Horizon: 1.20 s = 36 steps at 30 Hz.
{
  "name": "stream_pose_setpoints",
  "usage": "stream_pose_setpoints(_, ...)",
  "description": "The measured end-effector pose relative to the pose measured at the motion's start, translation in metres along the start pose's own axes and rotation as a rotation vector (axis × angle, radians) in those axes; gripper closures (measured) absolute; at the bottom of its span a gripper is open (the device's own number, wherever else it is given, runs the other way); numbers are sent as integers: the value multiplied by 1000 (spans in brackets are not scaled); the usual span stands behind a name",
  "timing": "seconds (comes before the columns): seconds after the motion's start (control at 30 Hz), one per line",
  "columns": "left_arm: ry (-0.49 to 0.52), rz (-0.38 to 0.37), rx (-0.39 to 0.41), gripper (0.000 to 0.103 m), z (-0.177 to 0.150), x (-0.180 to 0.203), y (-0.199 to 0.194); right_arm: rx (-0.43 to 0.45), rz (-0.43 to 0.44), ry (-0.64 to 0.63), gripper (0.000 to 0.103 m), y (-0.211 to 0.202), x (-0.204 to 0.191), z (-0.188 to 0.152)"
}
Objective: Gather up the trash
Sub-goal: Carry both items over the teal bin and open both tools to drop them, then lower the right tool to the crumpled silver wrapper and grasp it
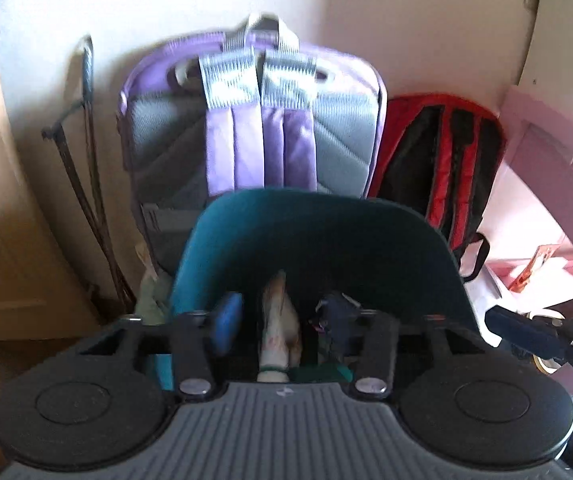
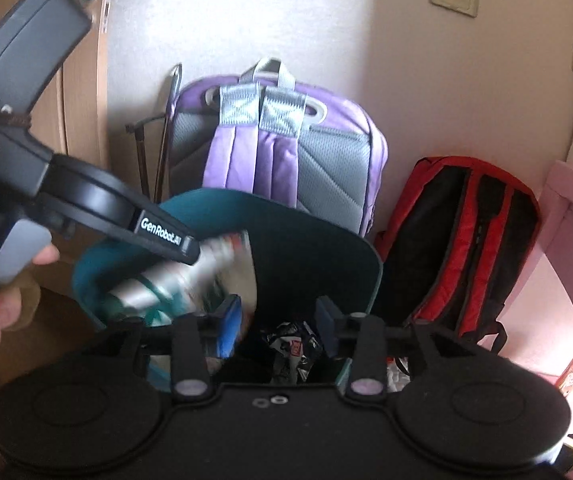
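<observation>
- The left gripper (image 1: 280,316) hangs over the mouth of the teal trash bin (image 1: 246,216), its jaws partly apart with nothing pressed between the pads. A pale crumpled wrapper (image 1: 280,320) lies in the gap, blurred; I judge it loose and dropping into the bin.
- The right gripper (image 2: 278,320) is over the same bin (image 2: 326,248), jaws also parted and not gripping. Below the gap sits a black-and-white crumpled wrapper with a red mark (image 2: 292,346), seemingly already inside the bin.
- In the right wrist view the left gripper (image 2: 190,250) reaches in from the left, and a blurred silvery piece of trash (image 2: 190,276) shows at its tip above the bin.
- Risk: the two grippers are crowded over one opening; they could knock each other or the rim and tip the bin.
- Risk: light wrappers may catch on a pad or the rim and slide down outside, toward the purple backpack (image 1: 254,120) or the red backpack (image 1: 442,160) just behind.
- Risk: motion blur hides whether the silvery piece has cleared the rim; I cannot tell.
</observation>
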<state>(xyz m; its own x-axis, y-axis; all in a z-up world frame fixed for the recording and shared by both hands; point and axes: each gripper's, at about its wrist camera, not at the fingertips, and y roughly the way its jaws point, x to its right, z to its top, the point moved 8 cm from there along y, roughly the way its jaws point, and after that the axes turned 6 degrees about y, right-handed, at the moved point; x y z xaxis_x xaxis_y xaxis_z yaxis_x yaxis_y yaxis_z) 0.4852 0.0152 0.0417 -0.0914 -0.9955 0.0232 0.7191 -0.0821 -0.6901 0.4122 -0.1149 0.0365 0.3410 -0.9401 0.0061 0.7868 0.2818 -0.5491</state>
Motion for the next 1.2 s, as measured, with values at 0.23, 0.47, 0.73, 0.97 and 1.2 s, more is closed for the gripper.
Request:
stream_pose_setpoints(0.23,26,-7,54,47,-3,8,-60,9,13,45,54,-42,-2,7)
stream_pose_setpoints(0.47,17,-29,64,45,-24,13,-120,23,13,84,48,-100,-7,5)
stream_pose_setpoints(0.73,55,-39,89,45,-61,20,-181,50,8,70,45,-161,-22,-11)
stream_pose_setpoints(0.97,80,-63,100,30,-103,30,-219,48,43,70,43,-200,-39,-42)
stream_pose_setpoints(1.2,105,-80,65,26,-147,38,-229,18,75,72,42,-212,-50,-80)
